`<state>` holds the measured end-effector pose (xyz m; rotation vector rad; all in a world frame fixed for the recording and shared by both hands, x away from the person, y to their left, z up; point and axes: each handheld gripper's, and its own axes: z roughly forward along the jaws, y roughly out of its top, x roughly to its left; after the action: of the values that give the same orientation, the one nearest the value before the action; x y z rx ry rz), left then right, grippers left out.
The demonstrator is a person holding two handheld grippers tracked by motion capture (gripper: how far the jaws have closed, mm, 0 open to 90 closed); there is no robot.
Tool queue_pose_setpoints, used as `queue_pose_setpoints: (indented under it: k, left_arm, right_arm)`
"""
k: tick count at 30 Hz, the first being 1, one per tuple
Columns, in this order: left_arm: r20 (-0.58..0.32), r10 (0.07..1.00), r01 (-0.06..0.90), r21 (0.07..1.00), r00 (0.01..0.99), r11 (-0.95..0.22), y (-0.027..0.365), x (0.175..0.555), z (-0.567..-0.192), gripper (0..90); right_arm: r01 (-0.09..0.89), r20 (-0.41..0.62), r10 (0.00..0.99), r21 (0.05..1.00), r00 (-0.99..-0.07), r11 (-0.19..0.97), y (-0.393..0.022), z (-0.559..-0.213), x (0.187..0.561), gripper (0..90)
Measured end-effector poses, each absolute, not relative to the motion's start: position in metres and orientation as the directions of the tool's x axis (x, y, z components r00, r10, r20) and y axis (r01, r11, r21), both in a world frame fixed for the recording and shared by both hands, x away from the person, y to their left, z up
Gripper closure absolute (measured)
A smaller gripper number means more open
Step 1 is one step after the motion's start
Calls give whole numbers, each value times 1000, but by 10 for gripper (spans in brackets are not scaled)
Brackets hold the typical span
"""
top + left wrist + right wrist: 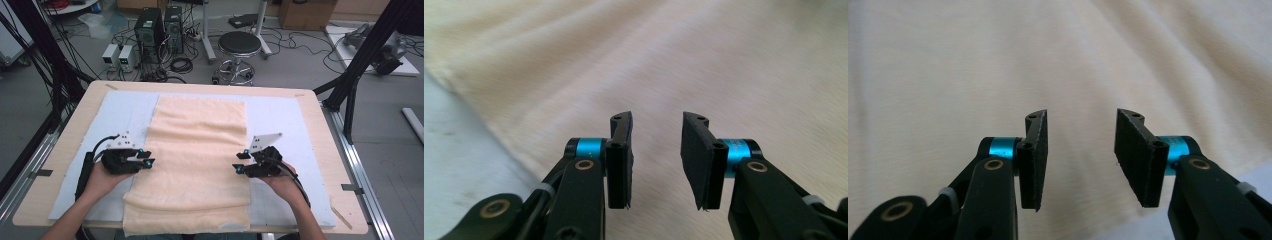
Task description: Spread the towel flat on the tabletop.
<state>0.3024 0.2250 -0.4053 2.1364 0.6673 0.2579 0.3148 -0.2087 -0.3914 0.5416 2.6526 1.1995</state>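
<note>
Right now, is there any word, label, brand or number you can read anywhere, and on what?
None can be read.
The two small boxes on the floor beyond the table show displays too small to read.
The towel bears no print.

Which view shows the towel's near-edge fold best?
High view: the whole cream towel lies on the pale mat, folded layer across its near end. Both gripper views show close, blurred pile between open jaws; no fold line visible.
</note>
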Motion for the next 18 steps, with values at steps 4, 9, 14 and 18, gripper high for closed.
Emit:
queue_pose_setpoints:
  k: [4,9,14,18]
  left_arm:
    - [-49,512,344,795,857,-500,223,280,-406,638]
    - [-35,471,304,806,882,-509,224,256,-399,594]
    - [-46,383,266,793,923,-548,223,233,-401,526]
    - [-37,328,245,746,944,-620,221,228,-412,504]
  right_arm:
    - [212,-26,354,758,-935,616,-207,-394,291,539]
    - [194,-17,311,749,-950,633,-206,-396,273,511]
    - [176,20,241,744,-970,645,-204,-398,256,488]
    - [173,23,223,711,-974,682,-200,-409,250,484]
